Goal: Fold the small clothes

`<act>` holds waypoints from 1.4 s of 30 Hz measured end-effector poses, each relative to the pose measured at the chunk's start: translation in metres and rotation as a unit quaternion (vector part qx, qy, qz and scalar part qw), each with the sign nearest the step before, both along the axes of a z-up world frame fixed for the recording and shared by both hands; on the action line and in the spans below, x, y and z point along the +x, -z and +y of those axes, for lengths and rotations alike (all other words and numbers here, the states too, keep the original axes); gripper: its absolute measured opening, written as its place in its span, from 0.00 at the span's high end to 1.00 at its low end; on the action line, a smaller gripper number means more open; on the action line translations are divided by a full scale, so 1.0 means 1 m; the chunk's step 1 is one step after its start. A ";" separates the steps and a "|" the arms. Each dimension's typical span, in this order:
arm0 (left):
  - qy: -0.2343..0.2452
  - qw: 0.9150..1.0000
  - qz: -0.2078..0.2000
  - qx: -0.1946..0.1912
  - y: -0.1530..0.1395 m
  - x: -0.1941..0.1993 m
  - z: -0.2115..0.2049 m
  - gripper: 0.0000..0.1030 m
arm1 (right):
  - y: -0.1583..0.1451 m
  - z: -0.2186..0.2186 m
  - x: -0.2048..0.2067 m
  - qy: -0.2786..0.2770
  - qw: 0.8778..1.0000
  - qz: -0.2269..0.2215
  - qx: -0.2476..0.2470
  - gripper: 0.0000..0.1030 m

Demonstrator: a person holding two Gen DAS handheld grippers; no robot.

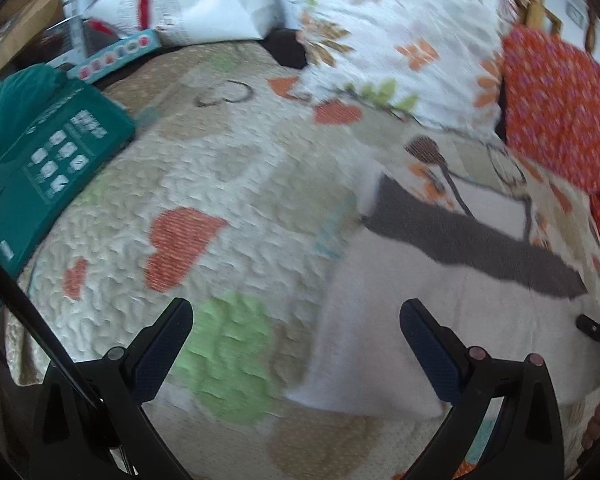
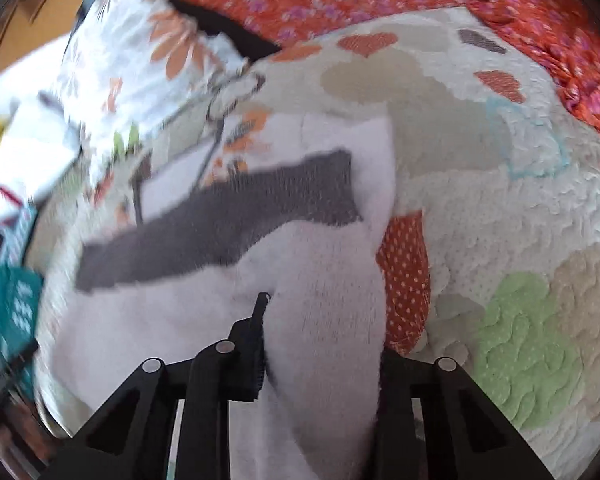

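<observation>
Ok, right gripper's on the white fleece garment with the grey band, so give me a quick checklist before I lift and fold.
1. Right gripper closed on a fold of the white fleece garment with the grey band: ok.
2. Left gripper holding the garment: not ok, open above the heart-patterned quilted bedspread.
3. Garment lying flat: not ok, bunched at the right gripper.
4. Space on the quilt for folding: ok.
5. Grip firmness: cannot tell.
</observation>
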State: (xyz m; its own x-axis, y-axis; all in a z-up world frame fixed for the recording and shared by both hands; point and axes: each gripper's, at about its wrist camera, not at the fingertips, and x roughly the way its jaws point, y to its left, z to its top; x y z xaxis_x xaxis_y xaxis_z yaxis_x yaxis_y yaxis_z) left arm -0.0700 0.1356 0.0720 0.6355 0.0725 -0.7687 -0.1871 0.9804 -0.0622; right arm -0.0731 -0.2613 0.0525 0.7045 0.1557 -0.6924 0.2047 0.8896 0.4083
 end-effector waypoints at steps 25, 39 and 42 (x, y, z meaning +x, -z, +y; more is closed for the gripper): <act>-0.149 0.983 -0.048 -0.097 -0.036 -0.022 0.134 0.00 | -0.044 0.311 0.088 -0.293 0.956 0.004 -0.013 0.37; -0.130 0.986 -0.044 -0.098 -0.031 -0.016 0.112 0.00 | -0.015 0.281 0.050 -0.294 0.955 0.019 -0.022 0.71; -0.123 0.986 -0.042 -0.102 -0.029 -0.015 0.109 0.00 | 0.007 0.314 0.023 -0.380 0.918 0.042 -0.102 0.70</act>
State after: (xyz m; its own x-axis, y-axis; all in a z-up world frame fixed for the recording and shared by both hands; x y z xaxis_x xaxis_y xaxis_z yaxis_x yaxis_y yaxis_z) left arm -0.0846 0.2445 0.1014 0.6799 0.0822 -0.7287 -0.4035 0.8717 -0.2782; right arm -0.0497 0.0531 0.0459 0.3885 0.4410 -0.8091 -0.4839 0.8449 0.2282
